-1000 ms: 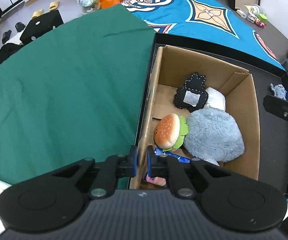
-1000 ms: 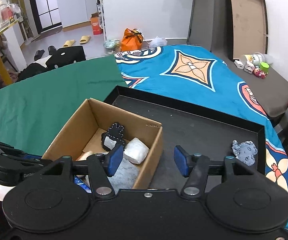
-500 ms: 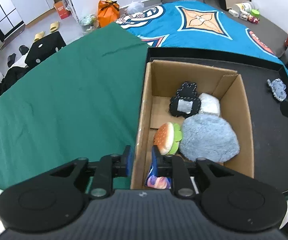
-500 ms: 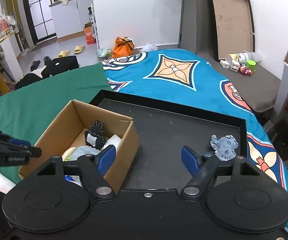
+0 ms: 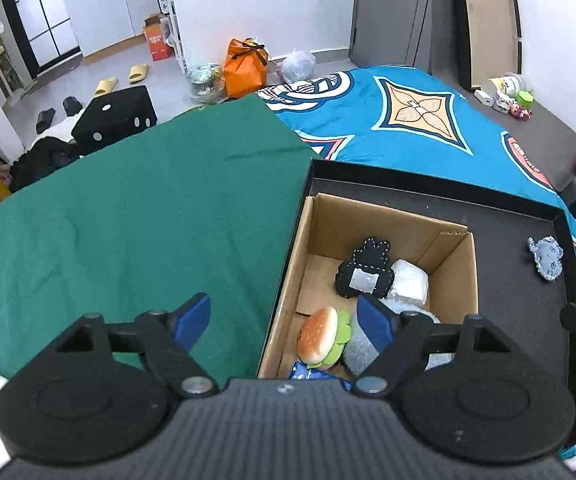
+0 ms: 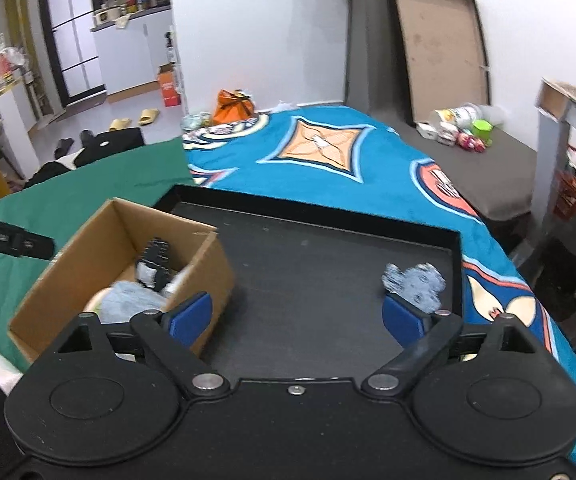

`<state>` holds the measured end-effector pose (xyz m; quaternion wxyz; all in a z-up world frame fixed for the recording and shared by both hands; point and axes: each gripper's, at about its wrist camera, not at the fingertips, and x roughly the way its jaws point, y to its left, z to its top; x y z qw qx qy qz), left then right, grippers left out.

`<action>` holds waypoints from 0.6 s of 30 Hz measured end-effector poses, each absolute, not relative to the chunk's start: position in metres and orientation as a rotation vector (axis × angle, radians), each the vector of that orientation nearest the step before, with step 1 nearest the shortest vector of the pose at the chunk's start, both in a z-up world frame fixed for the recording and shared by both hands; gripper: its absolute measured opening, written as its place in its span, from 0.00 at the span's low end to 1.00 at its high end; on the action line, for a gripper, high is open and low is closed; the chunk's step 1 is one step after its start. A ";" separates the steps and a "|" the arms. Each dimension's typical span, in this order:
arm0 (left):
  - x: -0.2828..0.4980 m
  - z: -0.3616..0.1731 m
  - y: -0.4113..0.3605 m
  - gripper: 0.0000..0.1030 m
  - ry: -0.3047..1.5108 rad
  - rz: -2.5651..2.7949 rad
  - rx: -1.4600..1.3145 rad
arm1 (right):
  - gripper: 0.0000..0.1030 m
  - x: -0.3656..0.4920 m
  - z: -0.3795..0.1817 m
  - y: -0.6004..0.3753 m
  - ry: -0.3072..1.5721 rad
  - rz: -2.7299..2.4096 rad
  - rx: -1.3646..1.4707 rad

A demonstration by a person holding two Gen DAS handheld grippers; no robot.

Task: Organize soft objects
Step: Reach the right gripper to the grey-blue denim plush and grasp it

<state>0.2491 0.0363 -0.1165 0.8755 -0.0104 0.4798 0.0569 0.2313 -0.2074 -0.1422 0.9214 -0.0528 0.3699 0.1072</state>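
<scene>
A cardboard box stands at the left of a black tray. It holds a burger plush, a grey-blue furry plush, a black stitched plush and a white pouch. My left gripper is open and empty above the box's near left wall. A small grey-blue plush lies on the tray's right side. My right gripper is open and empty above the tray, its right fingertip just before that plush. The box is at its left.
The tray lies on a bed with a green cloth at the left and a blue patterned blanket beyond. An orange bag, slippers and a black cube are on the floor. A grey bench with small items is at the right.
My left gripper has opened from shut and pulled back and up from the box's wall. My right gripper has opened wider and moved right toward the small grey-blue plush.
</scene>
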 end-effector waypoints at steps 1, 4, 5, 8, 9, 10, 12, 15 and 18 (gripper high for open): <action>0.250 -0.117 0.034 0.77 1.002 0.122 -0.005 | 0.90 0.232 -0.145 -0.212 0.762 0.211 -0.105; 0.251 -0.118 0.028 0.77 1.015 0.121 0.046 | 0.90 0.238 -0.153 -0.228 0.773 0.188 -0.075; 0.252 -0.118 0.026 0.77 1.020 0.121 0.051 | 0.90 0.240 -0.156 -0.233 0.777 0.181 -0.065; 0.253 -0.120 0.022 0.77 1.039 0.111 0.062 | 0.90 0.243 -0.162 -0.248 0.787 0.163 -0.037; 0.254 -0.121 0.021 0.77 1.049 0.109 0.074 | 0.90 0.245 -0.165 -0.252 0.790 0.159 -0.029; 0.255 -0.121 0.019 0.77 1.057 0.111 0.084 | 0.90 0.246 -0.167 -0.257 0.795 0.154 -0.019; 0.256 -0.122 0.018 0.77 1.063 0.116 0.092 | 0.90 0.250 -0.170 -0.265 0.803 0.148 -0.001; 0.260 -0.124 0.018 0.80 1.069 0.138 0.096 | 0.89 0.257 -0.175 -0.276 0.802 0.143 0.016; 0.264 -0.126 0.018 0.82 1.088 0.146 0.078 | 0.88 0.269 -0.181 -0.286 0.807 0.126 0.031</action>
